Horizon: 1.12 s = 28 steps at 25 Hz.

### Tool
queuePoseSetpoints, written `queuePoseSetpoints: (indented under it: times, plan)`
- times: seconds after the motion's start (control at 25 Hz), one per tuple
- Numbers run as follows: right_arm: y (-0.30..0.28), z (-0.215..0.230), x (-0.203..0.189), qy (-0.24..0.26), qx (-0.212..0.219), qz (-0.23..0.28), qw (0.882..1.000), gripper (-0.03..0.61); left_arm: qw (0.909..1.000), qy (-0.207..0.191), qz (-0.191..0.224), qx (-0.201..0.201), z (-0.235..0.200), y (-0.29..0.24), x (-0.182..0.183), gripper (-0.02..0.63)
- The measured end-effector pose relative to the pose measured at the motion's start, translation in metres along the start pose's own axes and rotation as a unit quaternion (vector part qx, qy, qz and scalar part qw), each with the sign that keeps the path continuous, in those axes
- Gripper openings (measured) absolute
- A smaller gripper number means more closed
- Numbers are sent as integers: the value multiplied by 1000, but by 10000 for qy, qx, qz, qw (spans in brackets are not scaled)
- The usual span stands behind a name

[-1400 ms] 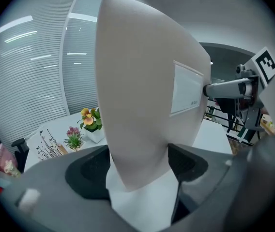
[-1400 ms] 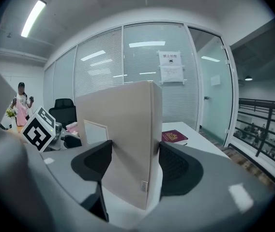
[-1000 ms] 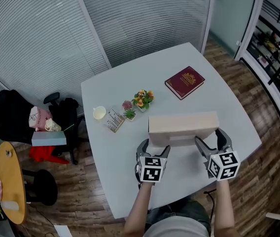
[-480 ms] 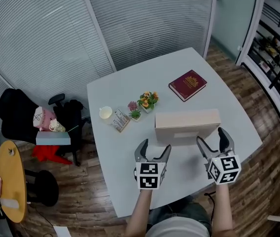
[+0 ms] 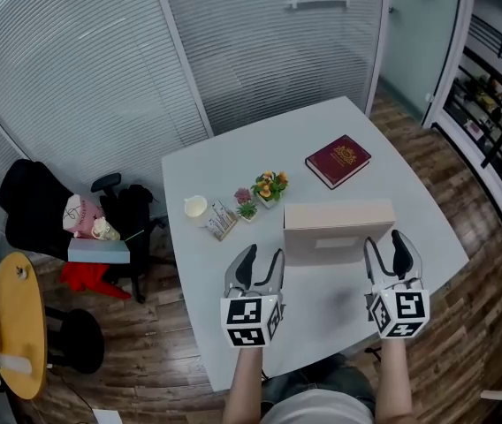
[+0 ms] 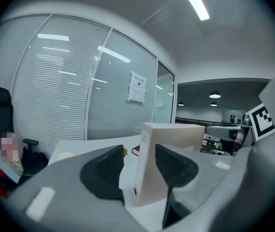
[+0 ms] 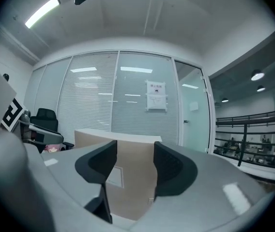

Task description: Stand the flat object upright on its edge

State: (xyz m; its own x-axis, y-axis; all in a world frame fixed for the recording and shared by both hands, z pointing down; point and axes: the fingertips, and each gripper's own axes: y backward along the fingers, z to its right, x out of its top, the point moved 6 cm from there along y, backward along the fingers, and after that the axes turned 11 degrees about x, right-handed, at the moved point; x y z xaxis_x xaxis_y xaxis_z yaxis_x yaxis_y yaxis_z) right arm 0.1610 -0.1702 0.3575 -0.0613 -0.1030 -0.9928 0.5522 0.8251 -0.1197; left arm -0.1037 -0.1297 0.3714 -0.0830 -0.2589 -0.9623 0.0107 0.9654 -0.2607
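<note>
Head view is showing the box (image 5: 339,230) standing on its long edge on the table (image 5: 260,148), with a red book (image 5: 338,161) lying beyond it. The left gripper (image 5: 262,254) and right gripper (image 5: 385,241) are hovering just short of the box, not touching it. Left gripper view is catching its narrow end, right gripper view its broad face. Both pairs of jaws are gaping, gripping nothing.
</note>
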Motion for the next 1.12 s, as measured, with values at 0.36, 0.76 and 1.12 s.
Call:
queuePoseSetpoints:
  times: [0.36, 0.76, 1.12]
  plan:
    - [14, -7, 8, 189, -283, 196, 9992, 112, 9972, 109, 644, 369, -14, 18, 24, 22]
    - [23, -5, 14, 187, -467, 345, 9981, 37, 9965, 37, 743, 368, -9, 21, 28, 0]
    - [31, 0, 10, 144, -559, 339, 9978, 26, 9962, 21, 773, 398, -6, 24, 28, 0]
